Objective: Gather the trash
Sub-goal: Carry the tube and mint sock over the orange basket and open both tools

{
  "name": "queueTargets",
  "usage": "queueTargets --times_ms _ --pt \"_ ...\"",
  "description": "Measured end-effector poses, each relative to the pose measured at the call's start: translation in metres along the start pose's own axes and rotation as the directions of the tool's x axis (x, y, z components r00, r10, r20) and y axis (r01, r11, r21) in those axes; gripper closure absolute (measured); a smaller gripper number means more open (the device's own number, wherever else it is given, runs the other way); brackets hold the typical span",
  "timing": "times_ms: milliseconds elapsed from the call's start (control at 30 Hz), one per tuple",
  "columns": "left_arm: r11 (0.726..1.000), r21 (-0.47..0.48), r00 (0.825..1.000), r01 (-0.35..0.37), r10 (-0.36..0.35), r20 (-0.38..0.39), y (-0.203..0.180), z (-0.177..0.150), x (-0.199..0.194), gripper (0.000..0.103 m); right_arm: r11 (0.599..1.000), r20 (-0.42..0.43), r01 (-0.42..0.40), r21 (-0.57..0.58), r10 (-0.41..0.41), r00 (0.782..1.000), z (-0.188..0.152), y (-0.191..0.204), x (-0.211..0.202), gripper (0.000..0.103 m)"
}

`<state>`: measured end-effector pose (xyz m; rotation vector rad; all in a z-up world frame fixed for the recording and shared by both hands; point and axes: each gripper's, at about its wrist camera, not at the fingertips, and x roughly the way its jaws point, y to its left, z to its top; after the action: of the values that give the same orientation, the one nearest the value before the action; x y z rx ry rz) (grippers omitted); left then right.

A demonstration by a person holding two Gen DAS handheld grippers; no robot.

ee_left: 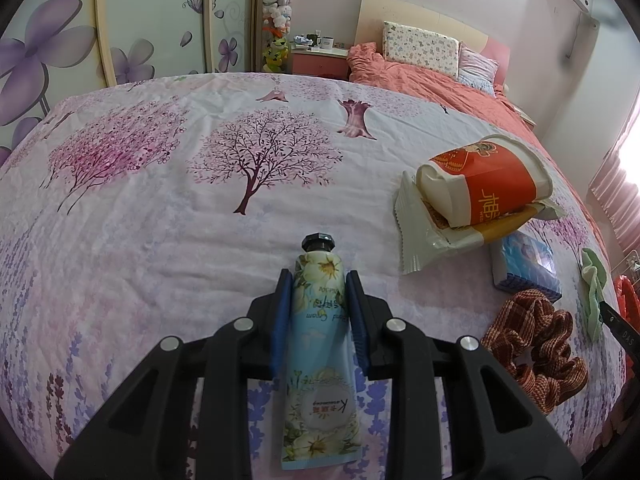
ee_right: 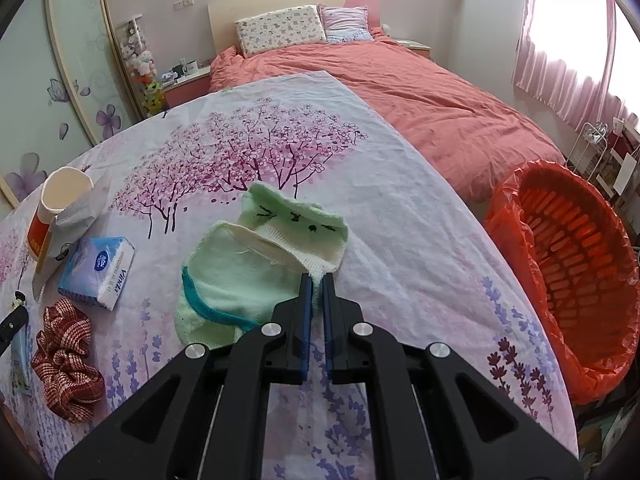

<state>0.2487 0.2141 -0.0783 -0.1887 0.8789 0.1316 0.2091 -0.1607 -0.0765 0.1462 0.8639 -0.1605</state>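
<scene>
Already the right hand-held gripper (ee_right: 316, 280) pinches the pale green fluffy sock (ee_right: 256, 268) by its cuff near the bed's right edge, and the red-lined slatted trash basket (ee_right: 576, 276) stands just off that edge, to its right. The left hand-held gripper (ee_left: 319, 276) clamps the floral hand-cream tube (ee_left: 320, 344), lengthwise between its pads.

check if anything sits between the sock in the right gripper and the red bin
Nothing visible does. The right gripper pinches the sock, and only bare bedsheet lies between it and the bin beside the bed.
</scene>
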Motion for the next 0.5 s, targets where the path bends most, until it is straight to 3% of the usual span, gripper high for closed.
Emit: queueTargets --times_ms 133,300,333,400,500 --pt "1.000 0.000 1.000 0.000 0.000 0.000 0.000 0.000 0.000 0.074 0.998 0.000 -0.059 0.020 0.059 0.998 0.000 -0.004 0.000 0.094" --pt "1.000 0.009 1.000 -0.010 0.010 -0.002 -0.001 0.000 0.001 0.074 0.977 -0.008 -0.182 0.114 0.185 0.983 0.005 -0.014 0.000 0.071" --pt "1.000 0.011 1.000 -0.013 0.013 -0.002 -0.001 0.000 0.001 0.074 0.976 -0.006 -0.187 0.113 0.189 0.982 0.006 -0.012 -0.001 0.070" --pt "1.000 0.013 1.000 -0.015 0.015 -0.002 -0.001 -0.001 0.001 0.074 0.980 -0.002 -0.183 0.075 0.184 0.983 0.007 -0.003 -0.002 0.056" --pt "1.000 0.012 1.000 -0.014 0.014 -0.002 -0.002 -0.001 0.000 0.074 0.986 0.000 -0.166 0.029 0.166 0.986 0.008 0.011 -0.001 0.042"
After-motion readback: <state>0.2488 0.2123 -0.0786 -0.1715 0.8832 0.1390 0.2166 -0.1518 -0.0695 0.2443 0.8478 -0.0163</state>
